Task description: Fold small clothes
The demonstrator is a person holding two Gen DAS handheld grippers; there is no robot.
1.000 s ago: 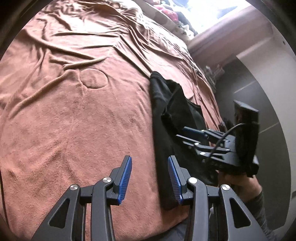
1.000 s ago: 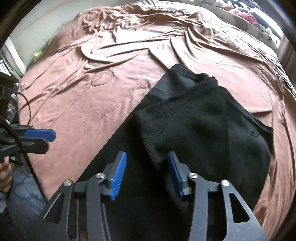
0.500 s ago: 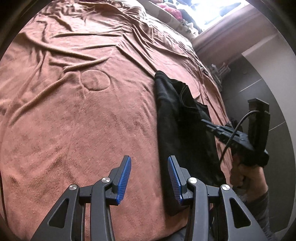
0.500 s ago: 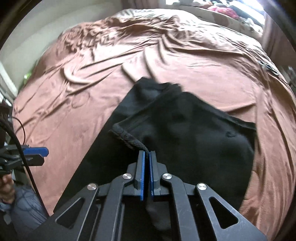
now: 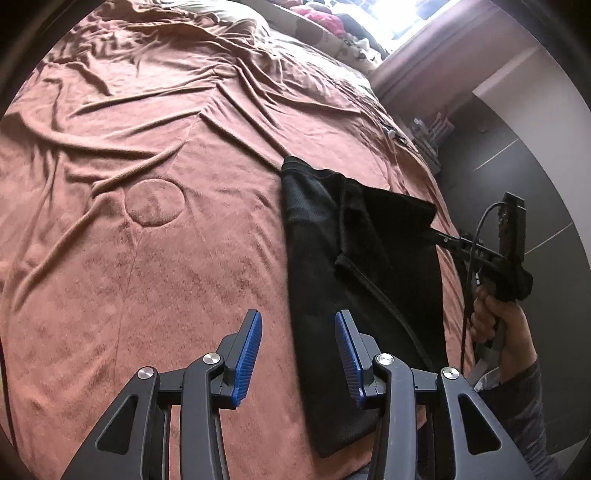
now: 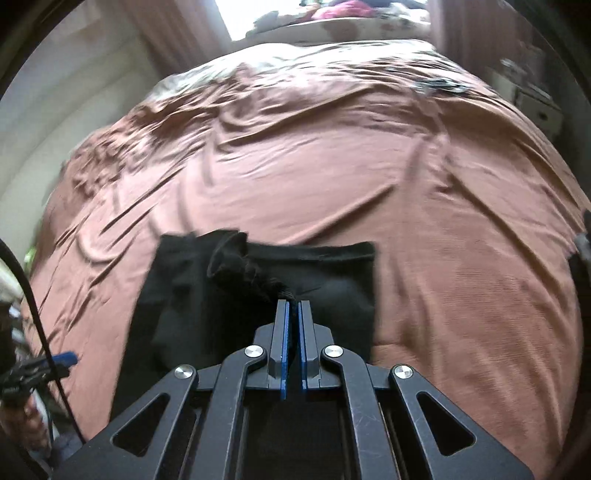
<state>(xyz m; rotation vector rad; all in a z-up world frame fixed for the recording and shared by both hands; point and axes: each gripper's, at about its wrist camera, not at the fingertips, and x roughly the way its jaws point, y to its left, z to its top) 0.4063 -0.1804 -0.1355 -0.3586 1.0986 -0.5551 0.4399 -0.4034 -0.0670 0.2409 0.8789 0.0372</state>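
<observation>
Right claw (image 6: 292,303) pinching black garment (image 6: 332,288), edge bunched

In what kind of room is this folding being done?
Most likely a bedroom at home. The black garment lies on a wide bed covered with a wrinkled brown blanket. Beyond the bed's far edge, a bright window has clothes piled beside it.

A bed (image 5: 147,277) under a wrinkled brown blanket (image 6: 424,184) bears a black garment (image 5: 332,258) near its edge.
</observation>
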